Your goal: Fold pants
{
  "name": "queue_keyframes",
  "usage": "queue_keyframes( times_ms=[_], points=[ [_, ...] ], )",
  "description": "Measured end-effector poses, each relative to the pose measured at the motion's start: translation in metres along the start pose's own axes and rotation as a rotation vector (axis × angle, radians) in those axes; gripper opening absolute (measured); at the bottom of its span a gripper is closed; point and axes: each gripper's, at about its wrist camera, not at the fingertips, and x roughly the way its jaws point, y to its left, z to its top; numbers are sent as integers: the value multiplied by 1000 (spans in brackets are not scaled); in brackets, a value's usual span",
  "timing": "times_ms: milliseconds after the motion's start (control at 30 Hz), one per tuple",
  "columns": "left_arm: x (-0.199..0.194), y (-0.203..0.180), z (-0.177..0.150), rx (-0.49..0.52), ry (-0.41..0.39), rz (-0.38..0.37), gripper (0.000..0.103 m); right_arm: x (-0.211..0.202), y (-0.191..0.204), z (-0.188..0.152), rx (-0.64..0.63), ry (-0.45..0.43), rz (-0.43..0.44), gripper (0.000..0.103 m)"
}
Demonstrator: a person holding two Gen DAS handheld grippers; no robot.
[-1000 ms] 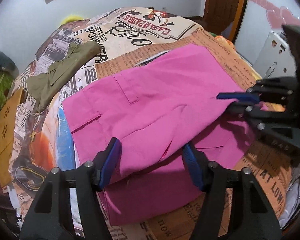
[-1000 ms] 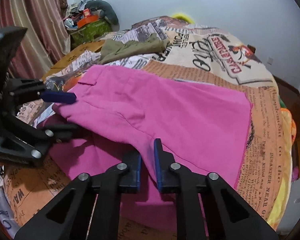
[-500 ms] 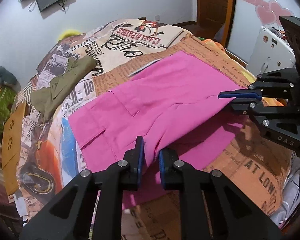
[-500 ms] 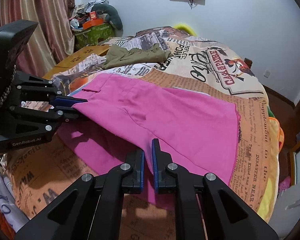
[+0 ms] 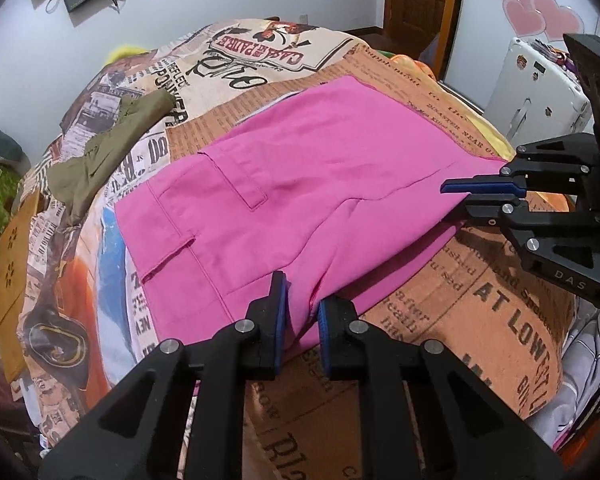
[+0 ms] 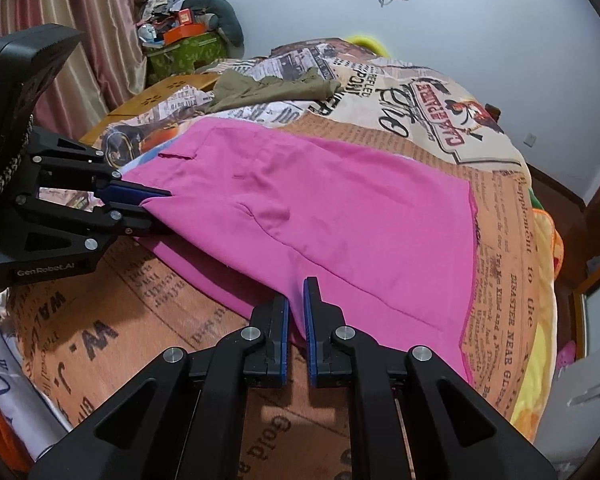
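Pink pants (image 5: pixel 300 184) folded over, flat on bed (image 5: pixel 480 312) near its front edge; pocket flap and belt loop showing, near hem lifted. Left tongs (image 5: pixel 302 312) pinched on near fabric edge; right tongs (image 6: pixel 296 320) likewise. Olive garment (image 5: pixel 100 152) well apart, toward far edge.

The pants (image 5: pixel 300 184) lie on the bed cover (image 5: pixel 480 320), near its front edge. The left gripper (image 5: pixel 302 312) pinches their front edge on the left side, the right gripper (image 6: pixel 296 316) pinches it on the right. Another garment (image 5: pixel 104 148) lies behind the pants, toward the back left corner.
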Motion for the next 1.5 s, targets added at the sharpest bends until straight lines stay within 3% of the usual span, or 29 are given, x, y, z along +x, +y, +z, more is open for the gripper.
queue_keyframes(
  times_ms=[700,767,867,933,1067,1133,1200,1300,1400,1500],
  points=[
    [5,-1,-3,-7,13,-5,17,-20,-80,-66,227,116,-213,6],
    [3,0,-3,-11,19,0,27,-26,-85,-68,257,123,-223,10],
    [-5,4,-6,-21,12,-14,50,-37,-89,-66,293,103,-208,10],
    [-14,8,-9,-33,-2,-27,56,-44,-87,-59,299,77,-198,10],
    [-35,25,-13,-75,-32,-11,56,-51,-77,-37,281,22,-159,16],
    [-43,36,-12,-104,-52,-10,56,-53,-68,-26,271,-15,-128,32],
    [-51,50,-8,-145,-76,0,56,-52,-58,-17,254,-48,-97,36],
    [-52,69,-2,-218,-83,6,56,-40,-46,-4,246,-55,-34,36],
    [-40,80,-1,-295,-48,-47,56,-23,-38,3,269,-43,31,36],
    [-23,76,-6,-302,3,-56,56,-6,-29,5,265,-15,53,37]
  ],
)
